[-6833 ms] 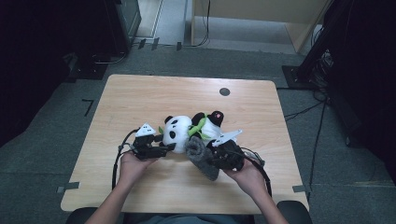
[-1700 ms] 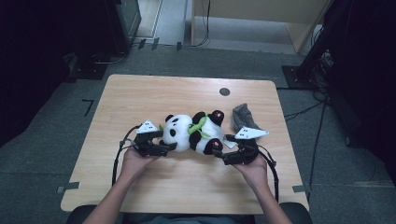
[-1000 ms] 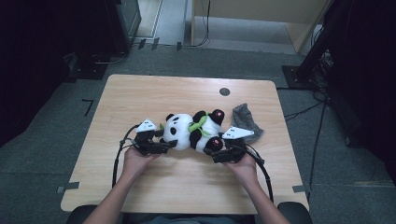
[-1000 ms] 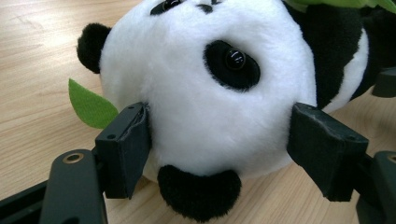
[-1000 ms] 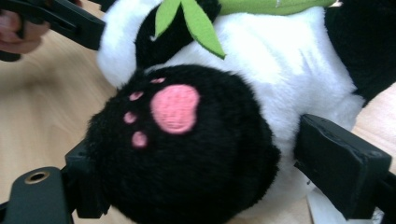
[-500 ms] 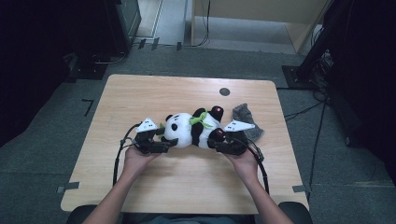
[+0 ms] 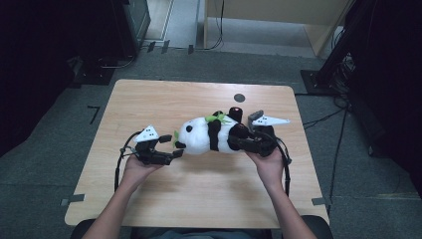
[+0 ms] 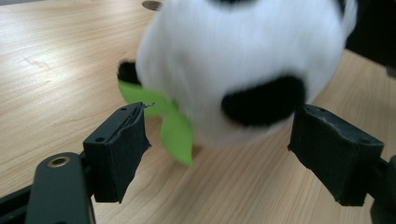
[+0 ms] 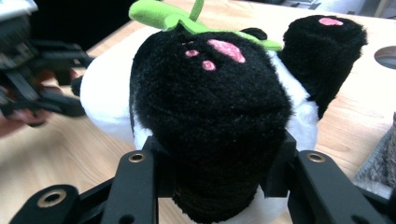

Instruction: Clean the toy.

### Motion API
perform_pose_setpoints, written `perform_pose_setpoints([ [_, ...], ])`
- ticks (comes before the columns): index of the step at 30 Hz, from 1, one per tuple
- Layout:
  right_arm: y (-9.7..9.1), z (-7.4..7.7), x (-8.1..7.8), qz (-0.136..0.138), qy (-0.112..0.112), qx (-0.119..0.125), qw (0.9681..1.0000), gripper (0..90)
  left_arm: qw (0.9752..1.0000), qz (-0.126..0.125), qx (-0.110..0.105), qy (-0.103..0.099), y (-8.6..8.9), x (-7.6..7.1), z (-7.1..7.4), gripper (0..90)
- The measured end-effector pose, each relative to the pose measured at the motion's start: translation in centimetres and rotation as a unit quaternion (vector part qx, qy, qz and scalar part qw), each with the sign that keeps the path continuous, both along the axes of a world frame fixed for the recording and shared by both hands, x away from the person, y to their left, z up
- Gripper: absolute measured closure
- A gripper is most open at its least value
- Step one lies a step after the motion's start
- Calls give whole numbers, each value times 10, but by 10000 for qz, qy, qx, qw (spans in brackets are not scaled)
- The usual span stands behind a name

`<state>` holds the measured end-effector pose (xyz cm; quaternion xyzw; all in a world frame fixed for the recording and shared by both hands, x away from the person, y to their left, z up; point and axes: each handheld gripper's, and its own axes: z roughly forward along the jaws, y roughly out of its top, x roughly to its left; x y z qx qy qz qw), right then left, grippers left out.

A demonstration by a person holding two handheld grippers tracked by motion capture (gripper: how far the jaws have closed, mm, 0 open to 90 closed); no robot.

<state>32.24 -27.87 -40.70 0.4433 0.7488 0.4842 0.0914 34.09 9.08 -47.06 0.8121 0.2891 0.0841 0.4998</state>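
Panda plush toy [image 7: 209, 135] lies lengthwise across the middle of the desk [image 7: 149, 104], head toward the person's left, feet toward the right, with green felt leaves [image 7: 217, 118] on its upper side and by its head. Right claw [image 7: 238, 143] is clamped on one black foot [image 9: 219, 135] of the toy: in the right gripper view both black pads press into the plush on either side of that foot, whose pink paw marks face the camera, and its jaws have just been closing on it. The second black foot [image 9: 322, 56] stands free, up and to the right in that view. Left claw [image 7: 173, 154] sits just short of the panda's head with its jaws spread wide; in the left gripper view the pads stand on either side of the white face and a black patch, not pressing on it, and a green leaf [image 8: 175, 133] hangs near the left-hand pad. Those jaws have just been opening, with the head at their mouth but not gripped. A grey cloth item [image 7: 256, 115] lies on the desk beyond the right claw, near the far right edge. A dark round hole [image 7: 239, 97] marks the desk top behind the toy.
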Motion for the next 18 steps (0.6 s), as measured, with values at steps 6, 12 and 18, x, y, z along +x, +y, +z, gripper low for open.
perform_pose_setpoints([
  [6, 11, 6, -5, 237, 112, 161, 9995, 589, 9982, -226, -19, -549, -13, -10, 1, 151],
  [12, 15, 6, -6, 444, 340, 380, 9977, 596, 9985, -46, 205, -501, -27, -12, -2, 101],
  [18, 19, 5, -9, 410, 106, 74, 9991, 534, 9991, 135, 215, -325, -23, -11, 9, 424],
])
